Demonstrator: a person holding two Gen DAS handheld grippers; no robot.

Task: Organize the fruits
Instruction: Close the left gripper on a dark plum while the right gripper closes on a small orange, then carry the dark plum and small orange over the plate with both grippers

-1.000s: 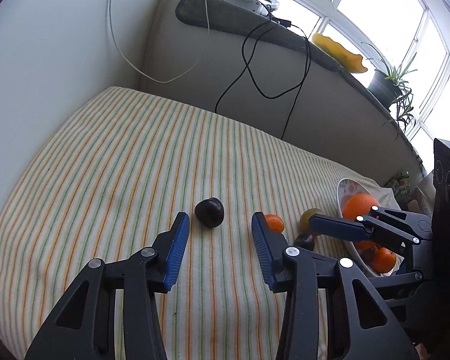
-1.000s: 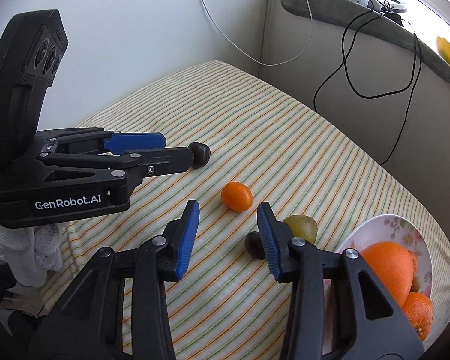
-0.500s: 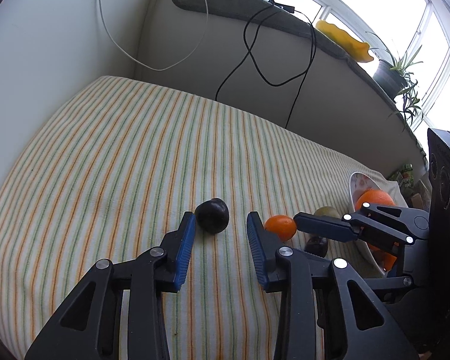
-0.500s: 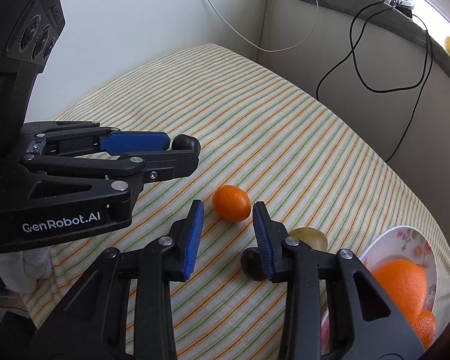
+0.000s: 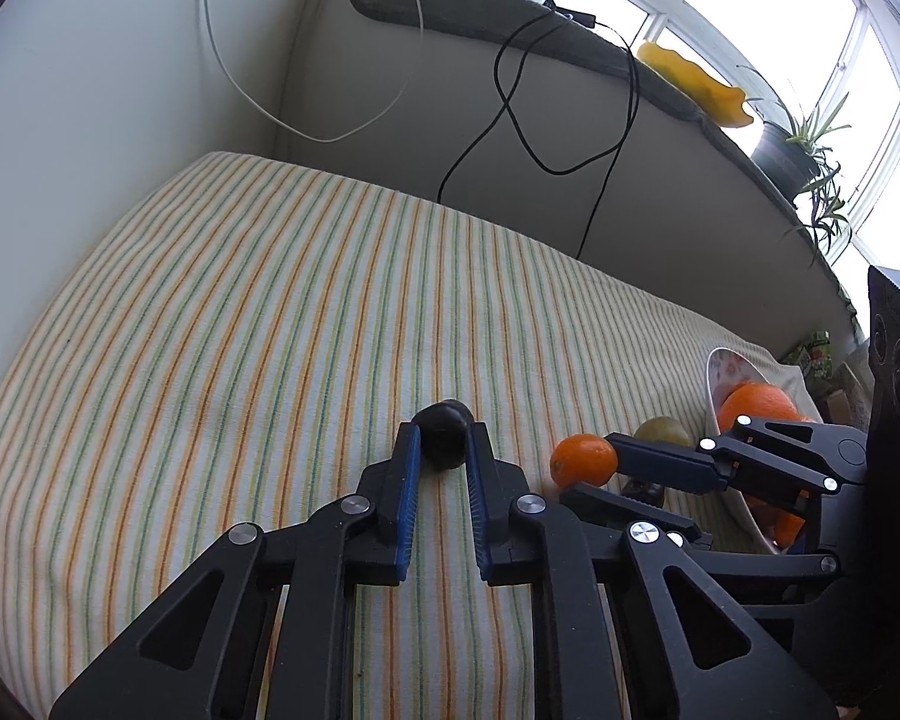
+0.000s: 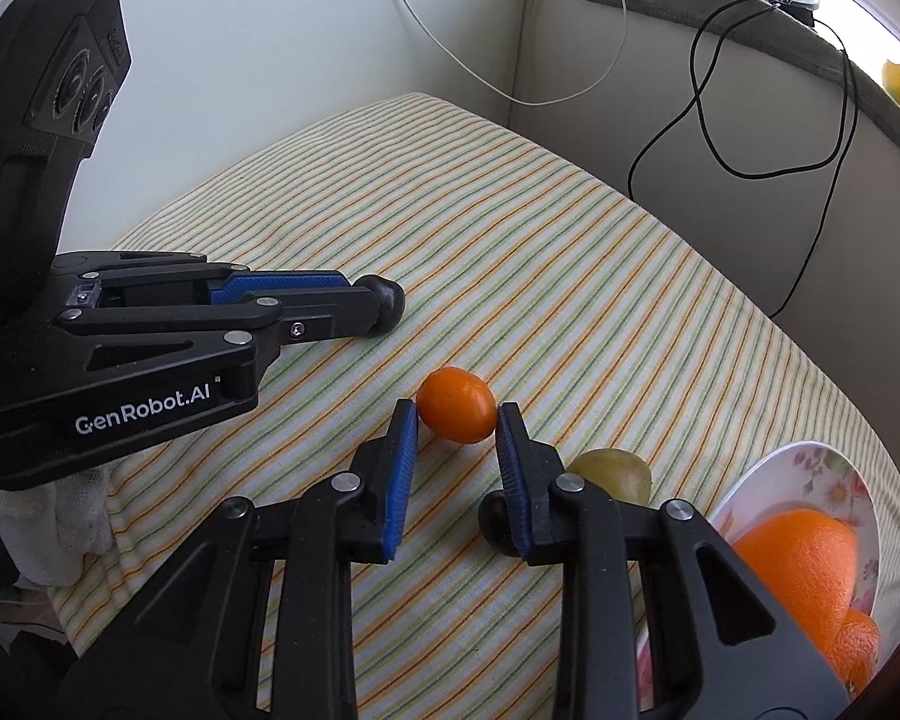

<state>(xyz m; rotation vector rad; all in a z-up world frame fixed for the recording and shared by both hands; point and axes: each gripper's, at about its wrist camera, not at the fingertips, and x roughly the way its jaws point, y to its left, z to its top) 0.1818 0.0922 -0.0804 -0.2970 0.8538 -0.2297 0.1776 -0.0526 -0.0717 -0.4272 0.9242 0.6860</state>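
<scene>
Fruits lie loose on the striped surface [image 5: 222, 324]: the left gripper [image 5: 442, 456] has narrowed its fingers onto a dark plum [image 5: 446, 433], while the right gripper [image 6: 457, 420], fingers apart, now brackets a glossy small orange [image 6: 457, 403]. Both pickups look imminent; the floral bowl [image 6: 810, 474] holds oranges.

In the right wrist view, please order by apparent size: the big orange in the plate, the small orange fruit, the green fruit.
1. big orange, though nearest the camera
2. small orange fruit
3. green fruit, partly hidden by the right tool, so unsure against 2
</scene>
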